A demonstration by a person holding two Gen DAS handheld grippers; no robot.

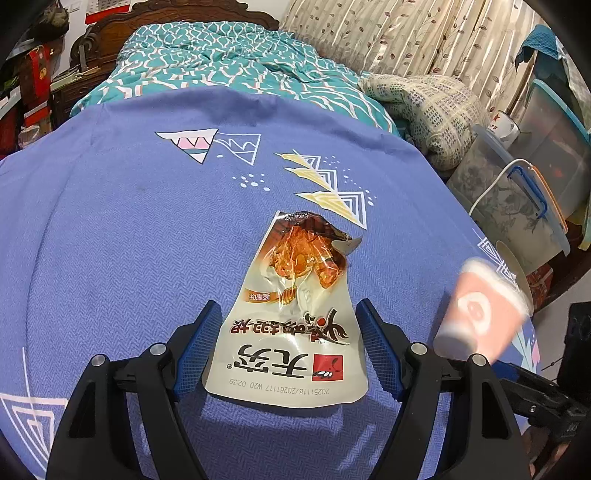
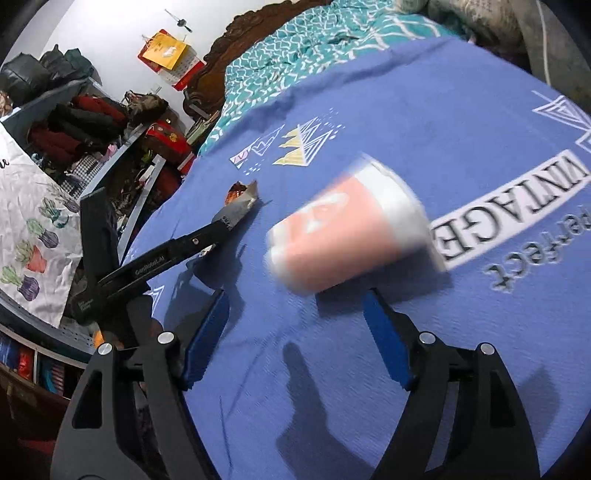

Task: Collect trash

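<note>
the left gripper stands wide over the snack wrapper on the blue cloth, pads not touching. the right gripper gapes empty; the blurred paper cup lies just beyond, print unreadable.

1. Blue woven cloth with white, pink and yellow triangle prints covers the surface; black "VINTAGE" lettering shows in the right wrist view.
2. Bed behind it carries a teal quilt with white wavy pattern; dark carved wooden headboard at its far end.
3. Beige curtain with leaf print hangs right of the bed; a folded cream blanket with small dark checks lies below it.
4. Clear plastic storage boxes with blue lids stand at right, a white cable draped across them.
5. Grey shelf holding dark and red clothes stands at left, in the right wrist view.
6. White cloth printed with potted cacti hangs nearby.
</note>
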